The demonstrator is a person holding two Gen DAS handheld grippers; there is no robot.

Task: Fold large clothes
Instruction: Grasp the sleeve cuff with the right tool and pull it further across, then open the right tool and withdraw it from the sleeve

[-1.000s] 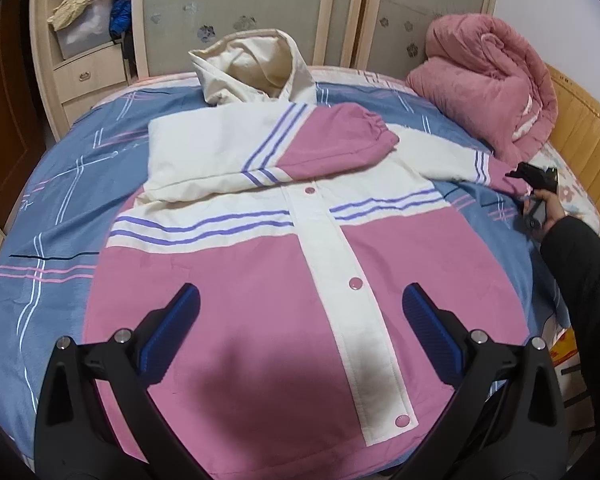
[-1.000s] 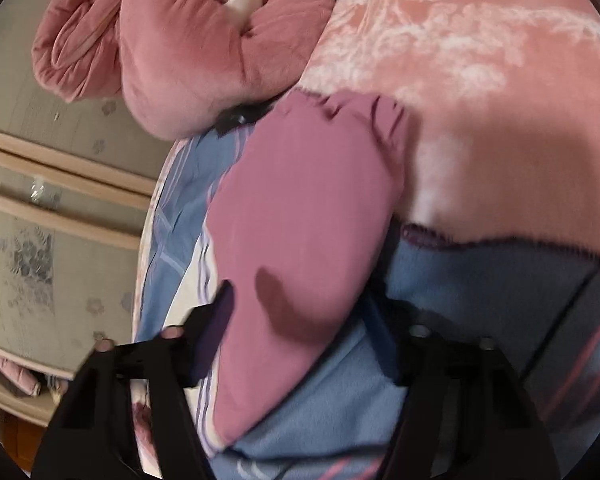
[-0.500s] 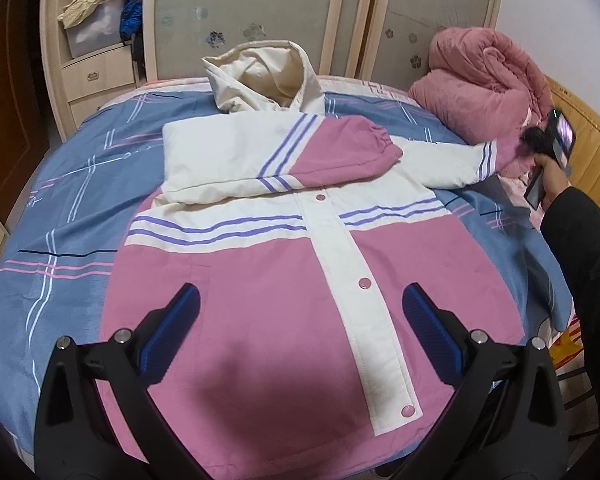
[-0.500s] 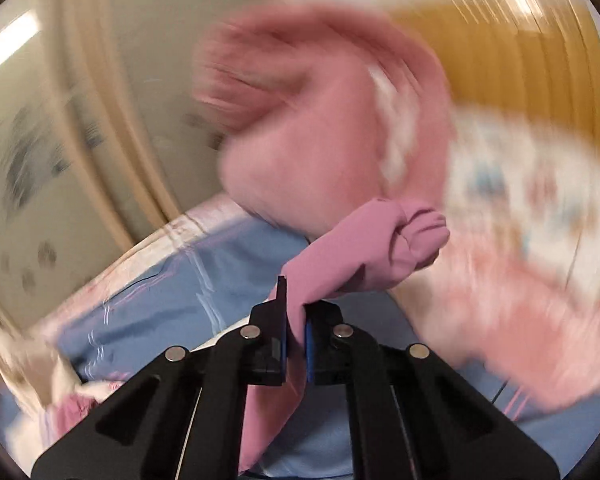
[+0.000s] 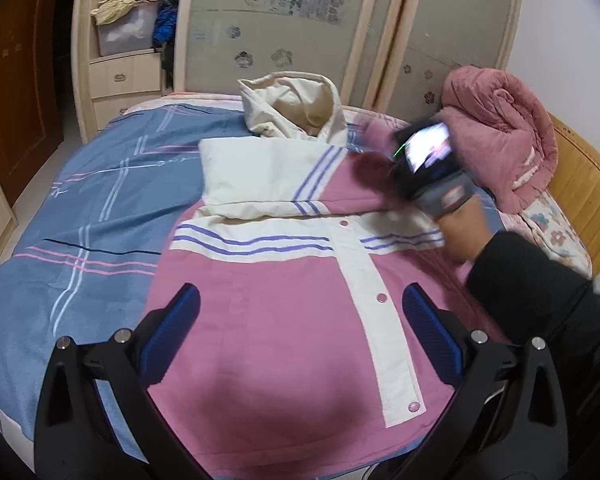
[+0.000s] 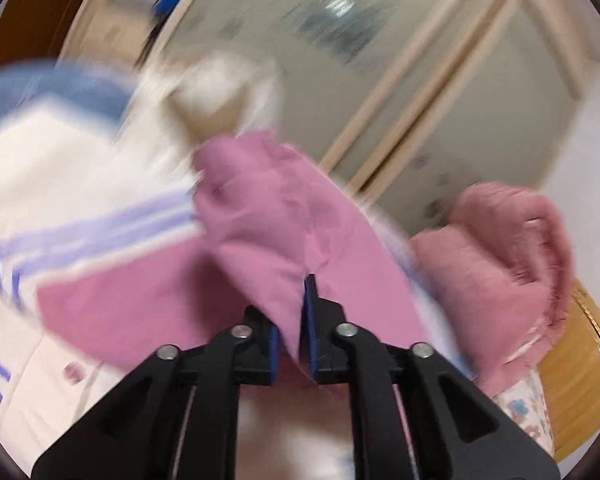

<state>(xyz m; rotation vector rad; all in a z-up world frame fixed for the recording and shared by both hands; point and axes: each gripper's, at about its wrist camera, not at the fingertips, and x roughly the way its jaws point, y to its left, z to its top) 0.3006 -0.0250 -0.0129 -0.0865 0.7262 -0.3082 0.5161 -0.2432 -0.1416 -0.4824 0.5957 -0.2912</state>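
Your right tool [image 6: 296, 320] pinches the pink sleeve [image 6: 268, 216] of the jacket [image 5: 284, 320], its jaws having just eased apart a little with the cloth between the pads, and holds it above the jacket's chest. The jacket lies face up on the bed [image 5: 80, 208], its other sleeve folded across the chest. Your left tool [image 5: 300, 332] hangs wide open and empty over the jacket's hem.
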